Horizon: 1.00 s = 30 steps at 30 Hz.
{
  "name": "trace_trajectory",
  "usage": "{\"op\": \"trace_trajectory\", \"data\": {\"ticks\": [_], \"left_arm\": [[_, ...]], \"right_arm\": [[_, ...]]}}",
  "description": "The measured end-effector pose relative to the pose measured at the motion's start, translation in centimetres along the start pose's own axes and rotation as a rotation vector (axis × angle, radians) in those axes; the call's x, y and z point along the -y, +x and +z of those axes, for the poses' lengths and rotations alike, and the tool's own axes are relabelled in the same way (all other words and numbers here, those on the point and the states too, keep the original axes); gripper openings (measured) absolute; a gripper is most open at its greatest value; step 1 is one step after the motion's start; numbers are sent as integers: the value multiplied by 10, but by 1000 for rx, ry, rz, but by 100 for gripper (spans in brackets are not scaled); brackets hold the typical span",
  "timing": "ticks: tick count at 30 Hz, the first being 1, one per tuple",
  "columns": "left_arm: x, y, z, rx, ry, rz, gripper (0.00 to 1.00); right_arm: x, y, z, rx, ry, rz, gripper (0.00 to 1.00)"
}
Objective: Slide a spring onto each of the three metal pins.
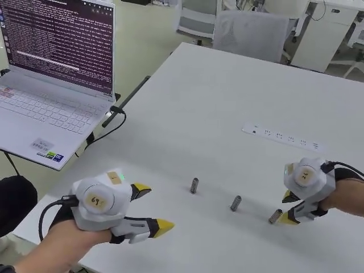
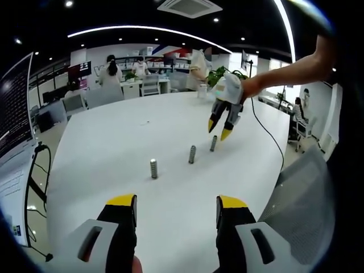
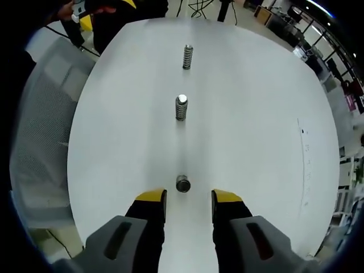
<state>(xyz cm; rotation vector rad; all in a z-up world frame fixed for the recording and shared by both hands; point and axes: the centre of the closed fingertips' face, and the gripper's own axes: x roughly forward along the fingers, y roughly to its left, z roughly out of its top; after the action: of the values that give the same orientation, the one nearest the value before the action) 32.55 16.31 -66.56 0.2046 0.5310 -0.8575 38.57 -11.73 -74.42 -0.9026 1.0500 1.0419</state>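
Three short metal pins stand in a row on the white table, each with spring coils around it: the left one, the middle one and the right one. My right gripper hovers open just right of the right pin. In the right gripper view that pin stands just ahead of the open gripper, with the other two in line beyond. My left gripper is open and holds nothing, left of the row. In the left gripper view it faces the pins.
An open laptop sits at the far left with a black cable running along the table's edge. A white power strip lies behind the pins. A grey chair stands past the far edge.
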Motion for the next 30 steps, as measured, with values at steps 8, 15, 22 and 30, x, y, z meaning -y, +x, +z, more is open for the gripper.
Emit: {"op": "trace_trajectory", "data": {"ticks": [8,15,22,30], "left_arm": [[2,1,4,9,-3,-3,51],[7,3,9,18,-1,-12,51],[10,5,11,19,8,-20,51],[6,4,13,26,3,-12,51]], "right_arm": [[-11,-16,-9,78,122,-56,33],[-24,-22,-19,142,227,-81,34],[-34,-26,-21,213,326,-109,35],[-45,-37,-12,327,438,-143,37]]}}
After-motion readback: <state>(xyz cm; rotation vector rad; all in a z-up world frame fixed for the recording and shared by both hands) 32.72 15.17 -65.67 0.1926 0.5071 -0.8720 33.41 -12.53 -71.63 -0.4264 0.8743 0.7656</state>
